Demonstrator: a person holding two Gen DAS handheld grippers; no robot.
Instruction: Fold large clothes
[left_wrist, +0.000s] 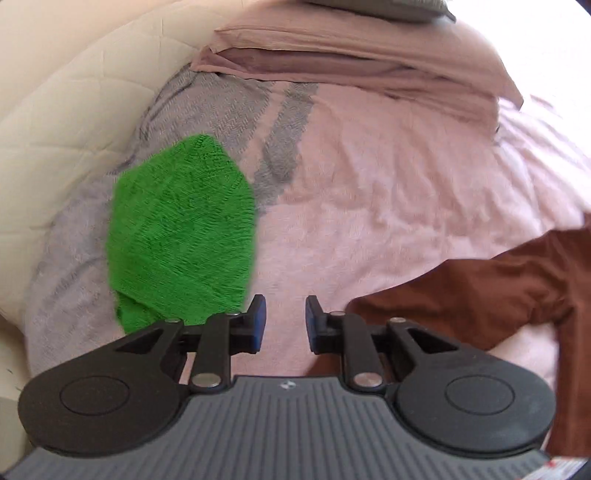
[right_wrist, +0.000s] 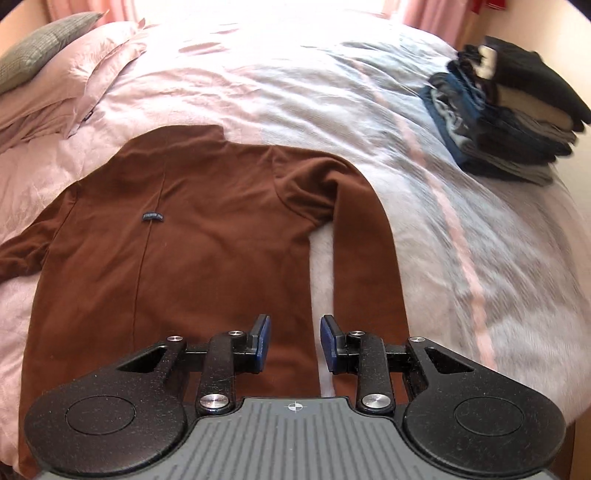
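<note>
top (right_wrist: 207, 236) flat, unfolded | stack (right_wrist: 509, 110) done | left gripper (left_wrist: 284, 323), right gripper (right_wrist: 295, 343) part-open, empty | folds remain

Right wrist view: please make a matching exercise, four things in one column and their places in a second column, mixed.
Things:
1. brown top
2. clothes stack
3. grey pillow
4. right gripper

Places:
a. far right on the bed
b. far left corner
c. spread flat, middle
d. open, above the top's hem

Pairs: 1-c, 2-a, 3-b, 4-d
</note>
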